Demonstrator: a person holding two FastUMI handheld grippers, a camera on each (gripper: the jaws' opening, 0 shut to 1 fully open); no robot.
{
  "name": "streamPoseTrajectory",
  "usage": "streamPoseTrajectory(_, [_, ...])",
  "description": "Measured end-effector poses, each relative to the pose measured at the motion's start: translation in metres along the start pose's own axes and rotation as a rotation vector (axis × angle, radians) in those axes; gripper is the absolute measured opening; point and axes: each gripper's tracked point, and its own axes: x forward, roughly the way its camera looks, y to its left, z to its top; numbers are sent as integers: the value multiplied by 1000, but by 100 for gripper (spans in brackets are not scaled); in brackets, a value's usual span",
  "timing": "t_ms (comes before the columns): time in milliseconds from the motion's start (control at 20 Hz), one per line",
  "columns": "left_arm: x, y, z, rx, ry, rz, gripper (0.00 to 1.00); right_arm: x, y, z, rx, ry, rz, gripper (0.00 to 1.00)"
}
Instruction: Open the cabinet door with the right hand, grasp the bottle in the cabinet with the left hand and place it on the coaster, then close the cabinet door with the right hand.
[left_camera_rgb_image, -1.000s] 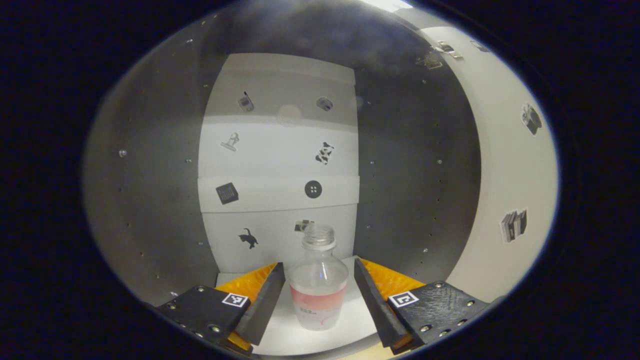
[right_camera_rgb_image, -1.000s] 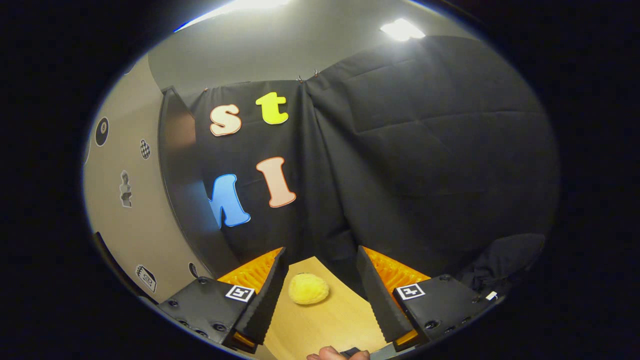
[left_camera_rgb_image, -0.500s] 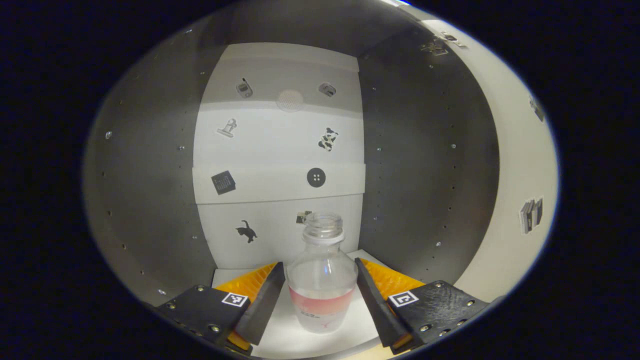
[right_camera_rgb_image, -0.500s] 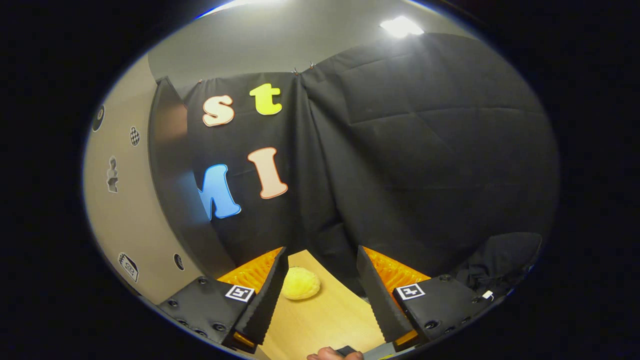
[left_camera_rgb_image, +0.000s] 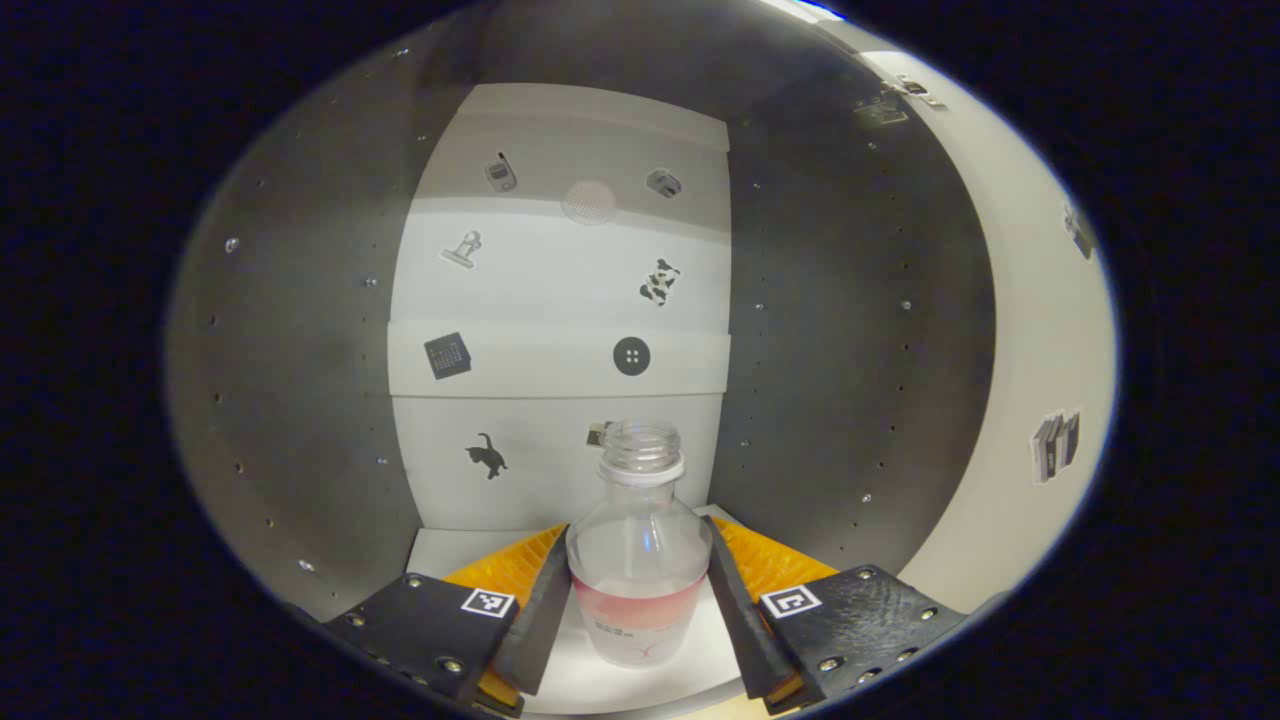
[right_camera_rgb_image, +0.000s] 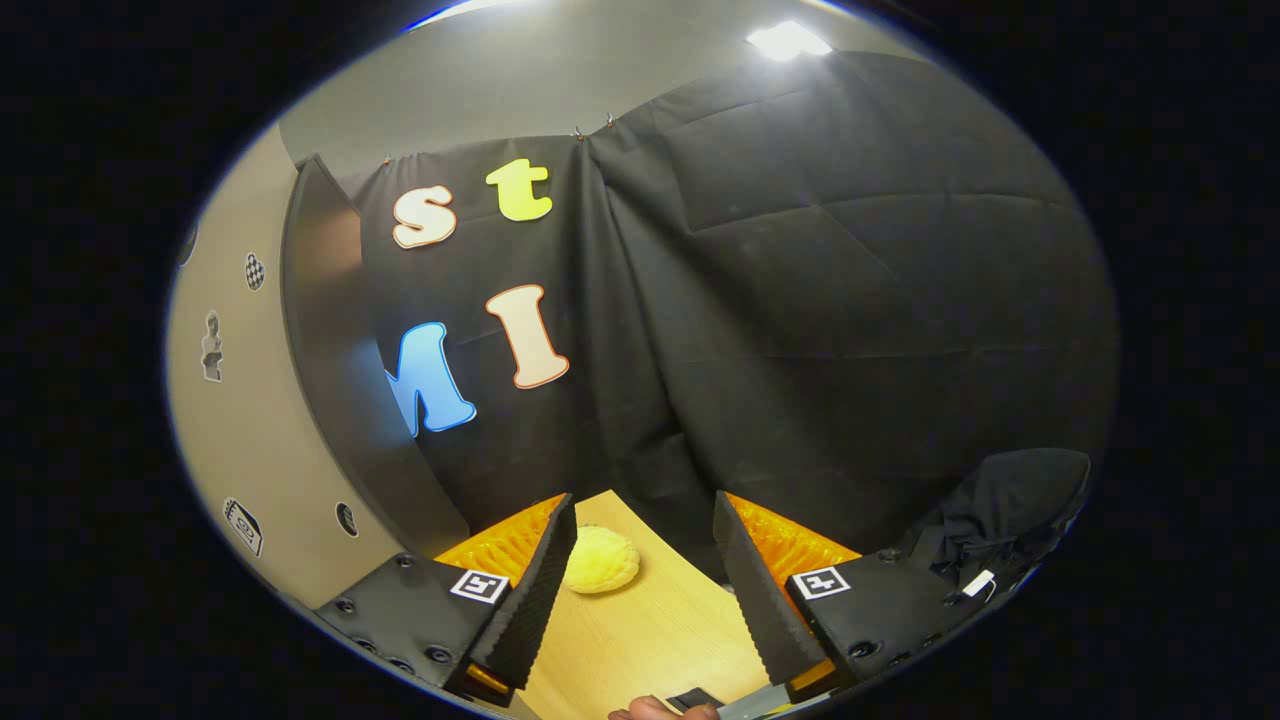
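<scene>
Inside the open cabinet a clear uncapped bottle (left_camera_rgb_image: 640, 600) with a pink label band stands upright on the white cabinet floor (left_camera_rgb_image: 440, 550). My left gripper (left_camera_rgb_image: 638, 528) is closed around the bottle's body, and both fingers touch its sides. The cabinet door (left_camera_rgb_image: 1040, 330) stands swung open at the right of the left gripper view. In the right gripper view, my right gripper (right_camera_rgb_image: 643, 498) is open with nothing between its fingers, above a wooden table (right_camera_rgb_image: 650, 630). The open door (right_camera_rgb_image: 240, 400) rises at its left.
The dark cabinet side walls (left_camera_rgb_image: 300, 350) hem the bottle in closely on both sides, and the white back panel (left_camera_rgb_image: 560, 290) carries small stickers. A yellow round lumpy object (right_camera_rgb_image: 600, 560) lies on the table near the black cloth wall. A fingertip (right_camera_rgb_image: 650, 712) shows at the bottom edge.
My left gripper moved in around the bottle and its fingers drew together onto the bottle's sides. The right gripper drifted slightly and stayed open.
</scene>
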Motion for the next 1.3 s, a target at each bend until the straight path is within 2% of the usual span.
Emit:
streamPoseTrajectory(250, [-23, -9, 9, -11, -39, 2, 72, 14, -3, 4, 30, -14, 38, 87])
streamPoseTrajectory(400, [-50, -11, 24, -9, -90, 5, 73, 29, 3, 5, 58, -16, 98, 87])
streamPoseTrajectory(600, [-105, -5, 34, 49, -151, 34, 71, 43, 19, 7, 40, -37, 149, 88])
streamPoseTrajectory(800, [-172, 9, 33, 71, -169, 58, 71, 31, 49, 8, -10, -66, 198, 88])
streamPoseTrajectory(850, [-188, 13, 31, 66, -169, 57, 72, 26, 51, 6, -19, -62, 198, 80])
streamPoseTrajectory(1100, [-260, 44, -5, 34, -159, 102, 71, -7, 67, -4, -28, -48, 215, 80])
streamPoseTrajectory(1300, [-299, 65, -76, 12, -108, 159, 72, -31, 70, -11, -60, -44, 212, 80])
